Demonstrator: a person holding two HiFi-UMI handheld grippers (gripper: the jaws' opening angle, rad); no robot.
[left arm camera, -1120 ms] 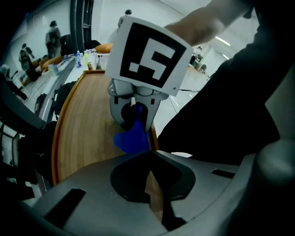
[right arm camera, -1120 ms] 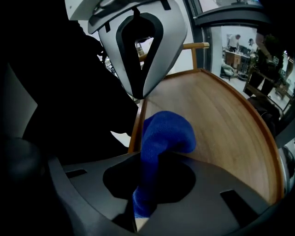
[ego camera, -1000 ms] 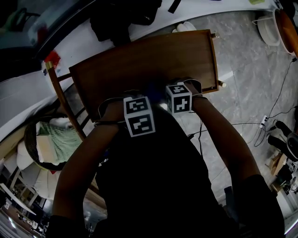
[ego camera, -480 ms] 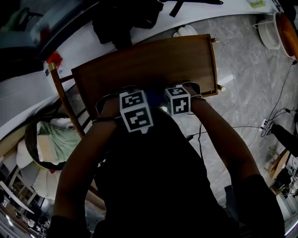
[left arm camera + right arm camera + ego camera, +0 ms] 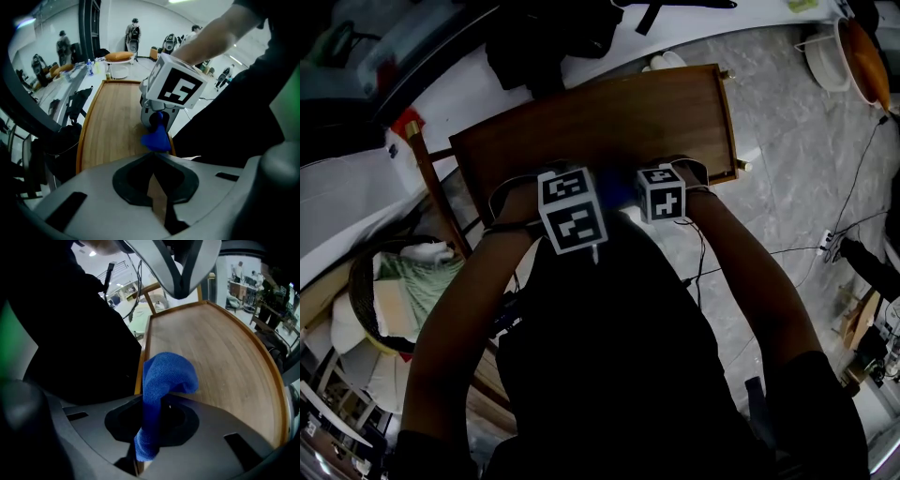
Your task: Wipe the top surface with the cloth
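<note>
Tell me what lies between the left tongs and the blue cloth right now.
Nothing but bare wooden top. In the left gripper view only a short stretch of wood separates the left tongs from the cloth.

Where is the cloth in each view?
Head view: cloth, a blue sliver beside the right gripper.
Left gripper view: centre, hanging from the right gripper.
Right gripper view: lower centre, clamped in the jaws.
Shared landmark: wooden tabletop.

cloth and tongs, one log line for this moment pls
right tongs: shut on blue cloth | left tongs: shut, empty | cloth position: at near edge of wooden top
</note>
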